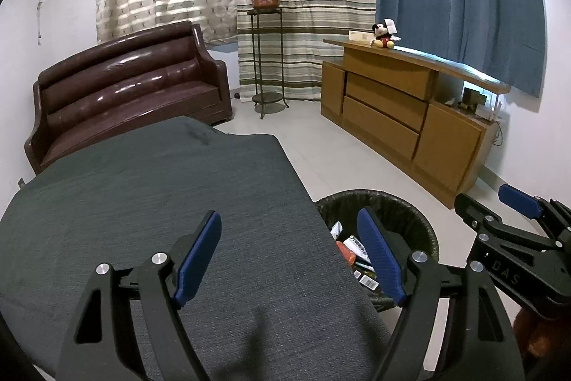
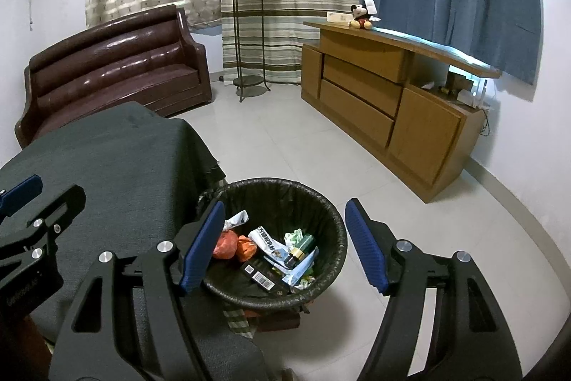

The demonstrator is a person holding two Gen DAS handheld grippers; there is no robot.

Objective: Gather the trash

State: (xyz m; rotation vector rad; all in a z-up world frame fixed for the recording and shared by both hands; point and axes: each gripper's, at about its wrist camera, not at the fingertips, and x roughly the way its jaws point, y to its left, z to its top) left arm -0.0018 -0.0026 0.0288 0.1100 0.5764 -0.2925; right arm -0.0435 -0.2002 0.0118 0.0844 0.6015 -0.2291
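Observation:
A round bin [image 2: 323,202] lined with a black bag stands on the floor beside the cloth-covered table [image 2: 117,159]. Inside lie several pieces of trash [image 2: 274,256]: orange wrappers, a white packet, a small bottle, a dark box with a barcode. My right gripper [image 2: 285,245] hovers above the bin, open, with nothing between its blue pads. My left gripper [image 1: 291,259] is open too, over the right edge of the table [image 1: 142,188], holding nothing. In the left wrist view the bin [image 1: 410,206] shows partly behind the right finger, and the right gripper [image 1: 496,216] enters from the right.
A dark grey cloth covers the table. A brown leather sofa [image 2: 117,70] stands behind it, a plant stand [image 2: 246,34] by the curtains, and a wooden cabinet [image 2: 385,102] along the right wall. Pale floor tiles [image 2: 285,138] lie between bin and cabinet.

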